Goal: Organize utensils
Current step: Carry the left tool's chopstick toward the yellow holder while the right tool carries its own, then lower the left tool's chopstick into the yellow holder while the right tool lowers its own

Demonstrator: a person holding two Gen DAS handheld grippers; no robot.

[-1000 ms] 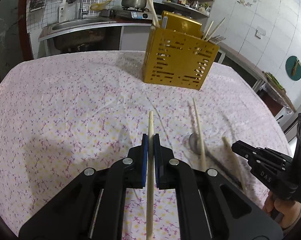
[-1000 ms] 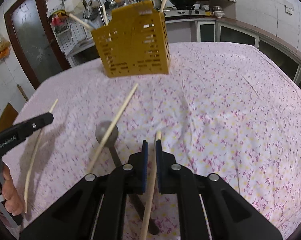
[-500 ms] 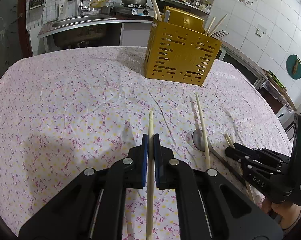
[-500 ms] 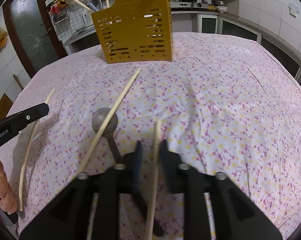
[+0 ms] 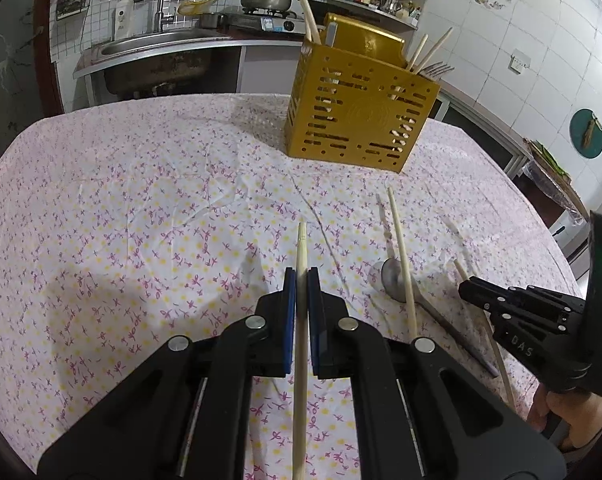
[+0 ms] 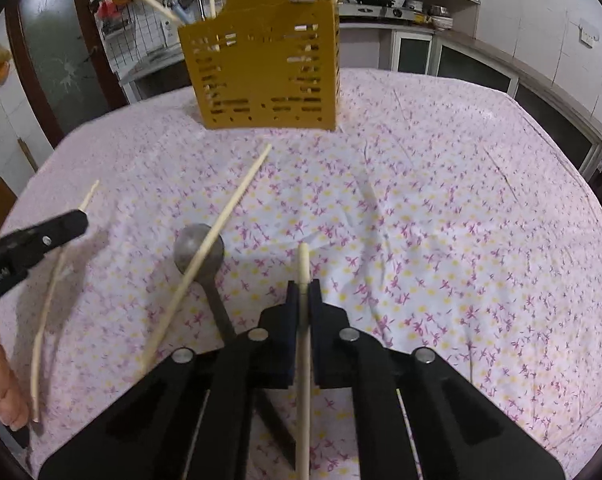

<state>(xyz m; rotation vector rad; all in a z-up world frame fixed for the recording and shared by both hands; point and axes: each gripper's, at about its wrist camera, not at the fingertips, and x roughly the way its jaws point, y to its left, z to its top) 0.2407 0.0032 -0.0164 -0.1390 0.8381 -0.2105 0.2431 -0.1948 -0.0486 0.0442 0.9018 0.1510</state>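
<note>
My left gripper (image 5: pixel 300 280) is clamped on a chopstick (image 5: pixel 301 256), bottom centre. My right gripper (image 6: pixel 303 292) pinches a second chopstick (image 6: pixel 303 264). A loose chopstick (image 6: pixel 221 224) lies across the spoon (image 6: pixel 199 250), centre left on the tablecloth (image 6: pixel 441 220). The yellow holder (image 6: pixel 261 68) stands top centre.

The table (image 5: pixel 101 200) wears a white cloth (image 6: pixel 461 240) dotted with small purple and yellow flowers, creased here and there. Towards the far side a yellow slotted utensil box (image 5: pixel 361 120) stands upright on it, with chopsticks and a fork poking out of the top. Nearer, a metal spoon (image 6: pixel 200 249) lies flat, bowl towards the box, and a loose chopstick (image 6: pixel 217 224) lies slantwise right across that bowl.
</note>
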